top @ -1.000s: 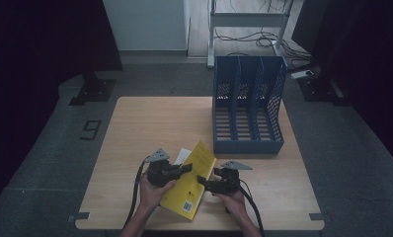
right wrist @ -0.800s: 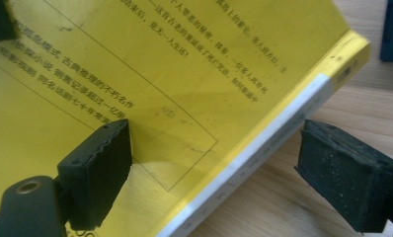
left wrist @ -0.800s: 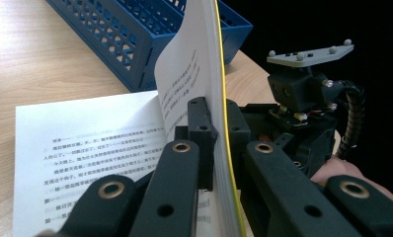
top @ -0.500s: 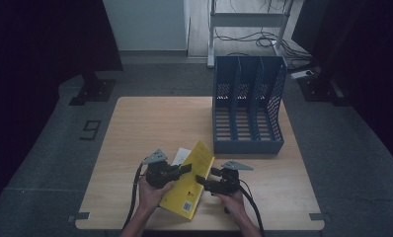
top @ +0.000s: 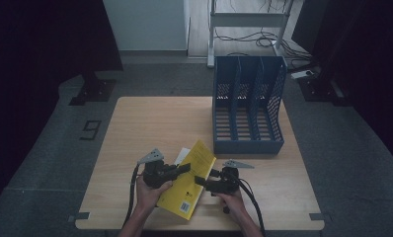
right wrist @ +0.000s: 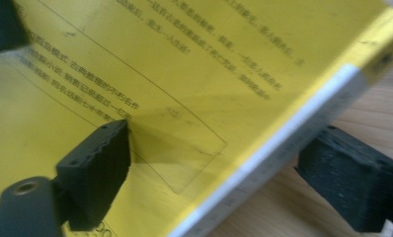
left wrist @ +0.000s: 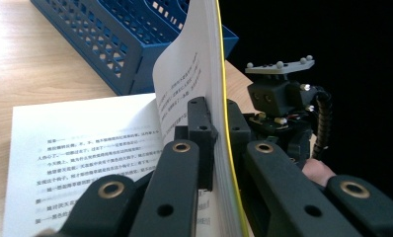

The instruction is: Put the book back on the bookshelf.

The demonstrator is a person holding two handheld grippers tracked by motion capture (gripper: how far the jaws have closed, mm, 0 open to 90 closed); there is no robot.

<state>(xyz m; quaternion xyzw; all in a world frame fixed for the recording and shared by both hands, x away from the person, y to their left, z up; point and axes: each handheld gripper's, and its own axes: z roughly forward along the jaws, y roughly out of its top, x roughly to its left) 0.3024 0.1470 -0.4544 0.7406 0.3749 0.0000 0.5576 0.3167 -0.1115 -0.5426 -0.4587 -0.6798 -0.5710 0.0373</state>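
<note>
The yellow paperback book [top: 188, 183] lies open near the front of the blue 3-slot plastic file rack [top: 249, 111], not yet filed. The left gripper [top: 180, 168] is clamped on its raised cover and pages. The right gripper [top: 200, 179] has just been widening, its jaws straddling the book's edge, seemingly without pressing.

- Left gripper [top: 182, 169] points toward 3 o'clock in the high view, its jaws clamped together, hand wrapped around the body.
- Right gripper [top: 202, 180] points toward 9 o'clock, jaws spread wide, having just opened further.
- Both forearms enter from 6 o'clock.
</note>
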